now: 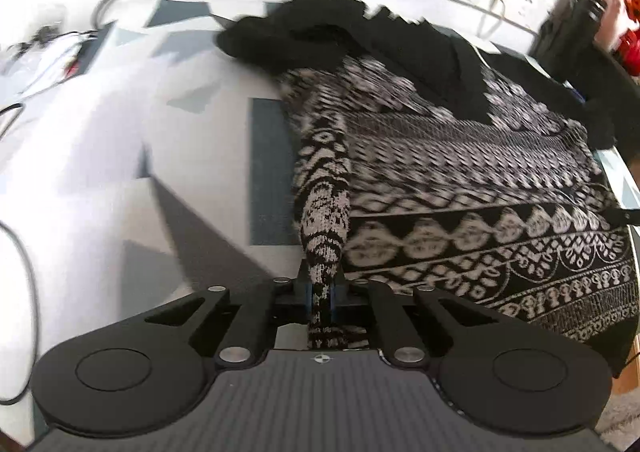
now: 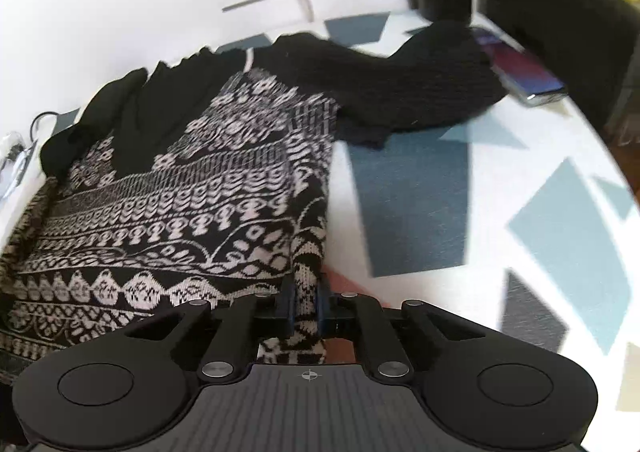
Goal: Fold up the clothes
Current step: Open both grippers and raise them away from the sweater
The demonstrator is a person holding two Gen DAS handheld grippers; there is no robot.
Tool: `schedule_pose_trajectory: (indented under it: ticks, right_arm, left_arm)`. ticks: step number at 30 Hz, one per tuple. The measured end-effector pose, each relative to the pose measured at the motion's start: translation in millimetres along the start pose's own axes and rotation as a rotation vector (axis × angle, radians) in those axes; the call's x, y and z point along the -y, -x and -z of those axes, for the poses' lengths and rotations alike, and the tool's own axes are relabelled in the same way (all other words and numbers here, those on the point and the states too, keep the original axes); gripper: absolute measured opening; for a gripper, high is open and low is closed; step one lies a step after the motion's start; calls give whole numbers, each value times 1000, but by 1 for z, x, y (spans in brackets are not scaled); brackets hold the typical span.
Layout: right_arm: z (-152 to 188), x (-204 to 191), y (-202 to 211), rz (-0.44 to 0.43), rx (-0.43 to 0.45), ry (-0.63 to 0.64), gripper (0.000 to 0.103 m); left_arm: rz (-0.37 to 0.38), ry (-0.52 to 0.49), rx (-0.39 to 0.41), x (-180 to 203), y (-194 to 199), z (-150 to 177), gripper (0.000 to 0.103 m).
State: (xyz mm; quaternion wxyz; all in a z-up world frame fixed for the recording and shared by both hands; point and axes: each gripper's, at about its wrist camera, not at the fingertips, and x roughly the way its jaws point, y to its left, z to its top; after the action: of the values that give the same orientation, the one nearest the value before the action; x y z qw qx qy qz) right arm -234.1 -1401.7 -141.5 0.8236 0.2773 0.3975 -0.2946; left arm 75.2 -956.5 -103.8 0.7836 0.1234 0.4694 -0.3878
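Our left gripper [image 1: 321, 294] and right gripper [image 2: 305, 306] each have jaws clamped on a corner of the patterned sweater [image 1: 460, 179], spread on the desk [image 1: 120, 155].

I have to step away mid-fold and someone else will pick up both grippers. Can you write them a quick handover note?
Left gripper: shut on the near left corner of the patterned sweater.
Right gripper: shut on the sweater's near right corner.
The sweater lies spread on the table, hem toward you, its black upper part and sleeves bunched at the far end. A phone sits beside the right sleeve.
Done: both hem corners gripped.
Left: no fold shows yet; probably carry the hem forward over the body, then tidy the sleeves.
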Motion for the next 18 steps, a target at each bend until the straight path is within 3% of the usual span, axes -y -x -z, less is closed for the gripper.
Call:
schedule_pose_trajectory:
  ticks: [4, 6, 7, 8, 9, 10, 13, 14, 18]
  right_arm:
    - [3, 4, -3, 6, -23, -17, 9]
    - [2, 1, -5, 13, -27, -27, 13]
    - [0, 0, -5, 19, -31, -34, 22]
    - [-3, 0, -3, 21, -22, -51, 24]
    - [-6, 0, -1, 22, -13, -69, 27]
    - [-9, 0, 6, 18, 11, -82, 32]
    - [-22, 2, 35, -6, 100, -125, 42]
    - [-28, 3, 45, -18, 130, -139, 43]
    - [-56, 6, 91, -55, 261, -172, 44]
  left_arm:
    - [31, 54, -33, -14, -5, 6, 9]
    - [22, 50, -38, -10, -8, 5, 15]
    - [11, 48, -35, -8, -8, 3, 22]
    - [-5, 44, -33, -5, -7, -1, 27]
    - [-15, 42, -23, -4, -4, -5, 40]
    - [-8, 45, 2, -3, 4, -11, 48]
    - [43, 63, 95, -2, 37, -32, 53]
    - [60, 69, 126, -1, 47, -39, 58]
    - [120, 46, 302, 5, 97, -77, 65]
